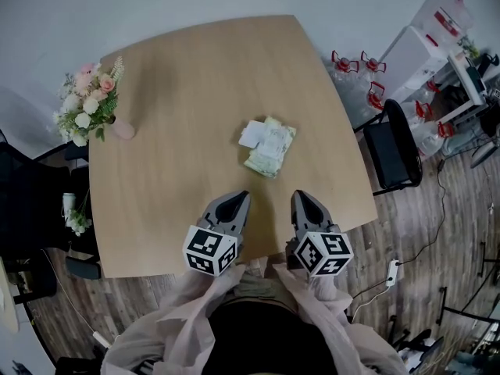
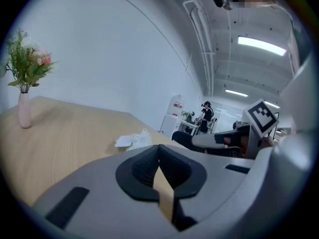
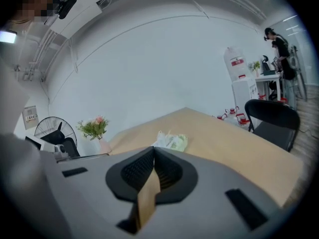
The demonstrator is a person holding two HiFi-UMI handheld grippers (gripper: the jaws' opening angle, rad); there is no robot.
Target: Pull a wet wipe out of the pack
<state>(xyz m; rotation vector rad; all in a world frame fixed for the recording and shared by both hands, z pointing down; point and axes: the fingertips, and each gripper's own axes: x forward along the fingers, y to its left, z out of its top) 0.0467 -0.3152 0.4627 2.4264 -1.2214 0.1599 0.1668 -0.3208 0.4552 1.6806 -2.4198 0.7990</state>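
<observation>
1. The wipe pack (image 1: 269, 148) lies flat near the middle of the table (image 1: 172, 209), ahead of both grippers and well apart from them. Nothing is touching it.
2. A white piece shows at the pack's far-left end. It may be the lifted flap or a wipe poking out; it is too small to tell.
3. The left gripper (image 1: 238, 198) hovers near the table's front edge. Its jaws are together with nothing between them.
4. The right gripper (image 1: 303, 197) sits just beside it, at the same edge. Its jaws are also pressed together and empty.
5. Judged from this, the task is at the approach step: no wipe has been drawn out yet.
6. The next move likely calls for 1 gripper to steady the pack, while the other parts its jaws and pinches the white piece at the opening.
</observation>
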